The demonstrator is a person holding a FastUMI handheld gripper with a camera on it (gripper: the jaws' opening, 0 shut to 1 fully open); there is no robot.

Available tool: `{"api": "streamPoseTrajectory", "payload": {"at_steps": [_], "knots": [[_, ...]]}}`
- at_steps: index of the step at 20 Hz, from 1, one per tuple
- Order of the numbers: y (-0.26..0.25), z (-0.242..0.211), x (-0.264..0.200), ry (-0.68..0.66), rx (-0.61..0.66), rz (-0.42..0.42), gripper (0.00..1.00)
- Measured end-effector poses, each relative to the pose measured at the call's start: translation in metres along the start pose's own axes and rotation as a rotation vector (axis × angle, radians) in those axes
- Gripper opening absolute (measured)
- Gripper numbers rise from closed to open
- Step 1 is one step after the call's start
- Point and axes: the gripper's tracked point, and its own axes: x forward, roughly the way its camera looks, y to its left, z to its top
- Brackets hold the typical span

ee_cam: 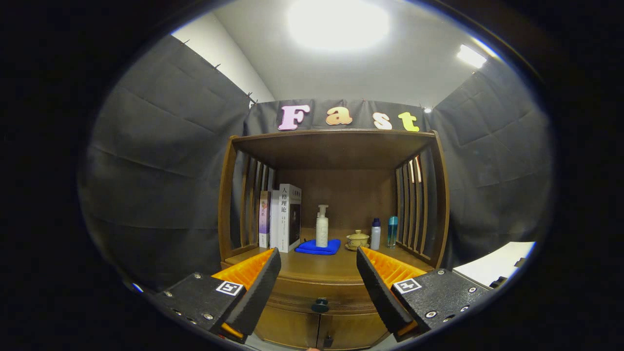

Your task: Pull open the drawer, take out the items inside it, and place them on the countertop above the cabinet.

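Tongs (318,273) spread, empty; round dark knob (320,305) between tips on closed wooden drawer (312,292); smooth table (321,265) beyond.

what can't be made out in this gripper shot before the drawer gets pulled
- Contents of the wooden drawer: hidden, drawer front closed.
- Dark round drawer knob: small and dim between the open gripper fingers.
- Lower cabinet doors: cut off below.
- White object beside the cabinet: cut off.
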Motion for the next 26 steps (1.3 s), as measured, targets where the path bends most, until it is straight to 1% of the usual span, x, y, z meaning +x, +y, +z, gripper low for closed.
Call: {"api": "streamPoseTrajectory", "payload": {"at_steps": [10,13,15,19,26], "knots": [[0.005,-0.025,0.015,0.044,-0.096,0.024,0.97],[0.005,-0.037,0.019,0.066,-0.155,0.022,0.96],[0.003,-0.042,0.021,0.058,-0.184,0.013,0.95],[0.004,-0.060,0.029,0.069,-0.164,-0.002,0.94],[0.004,-0.114,0.042,0.171,-0.094,-0.028,0.95]]}}
